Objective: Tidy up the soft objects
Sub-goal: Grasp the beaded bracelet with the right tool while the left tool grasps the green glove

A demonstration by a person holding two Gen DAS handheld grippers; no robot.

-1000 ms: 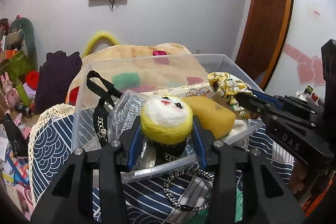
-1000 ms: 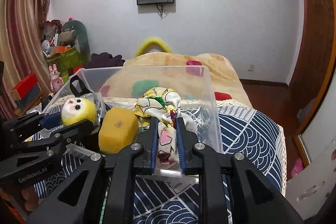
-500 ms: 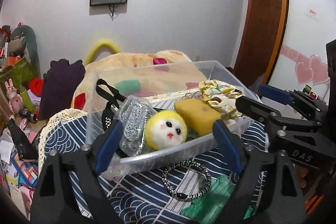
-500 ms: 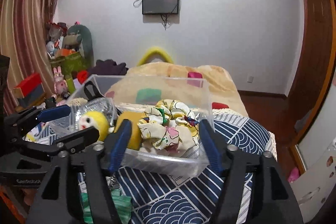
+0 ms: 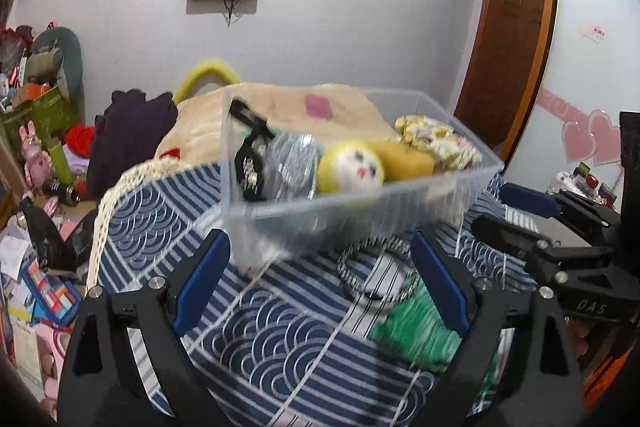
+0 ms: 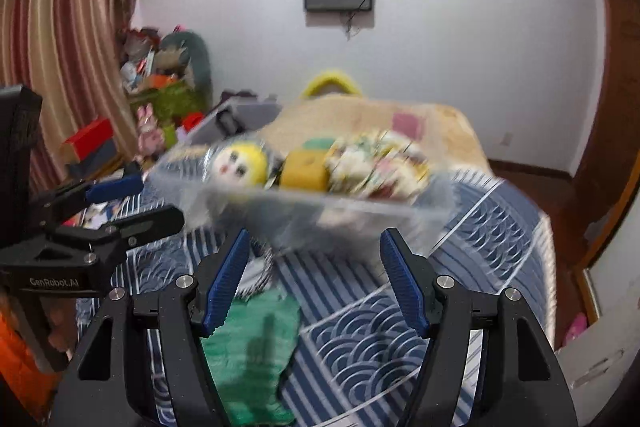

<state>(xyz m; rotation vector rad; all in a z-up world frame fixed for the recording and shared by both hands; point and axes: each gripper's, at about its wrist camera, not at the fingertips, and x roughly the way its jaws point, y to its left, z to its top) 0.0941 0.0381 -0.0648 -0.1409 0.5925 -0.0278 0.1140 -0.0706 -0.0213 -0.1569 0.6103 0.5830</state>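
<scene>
Mostly binned, two pieces still on the counter

Already the clear plastic bin (image 5: 360,203) carries most of the soft things. In a row inside it lie a black strap with a silvery pouch (image 5: 288,163), a yellow-haired doll head (image 5: 352,167), a yellow sponge block (image 5: 404,157) and a floral scrunchie (image 5: 436,141). The right wrist view shows the same row, blurred.

Left tongs (image 5: 320,283) stand wide apart with nothing between the blue pads, and they sit short of the bin's near wall. Right tongs (image 6: 316,275) are likewise spread wide and empty, hanging over the blue wave-patterned cloth (image 5: 256,331) that covers the counter.

Two items lie outside the bin on that cloth. A black-and-white braided ring (image 5: 376,267), perhaps a bracelet or hair tie, rests just in front of the bin. A green cloth (image 6: 248,355) lies beside it, nearer the tongs, and the ring seems to overlap its far edge.

My judgement is that the sorting is well past halfway. What appears left is to lift the green cloth and the braided ring into the bin, where there looks to be room along the near wall. Motion blur hides finer detail.
</scene>
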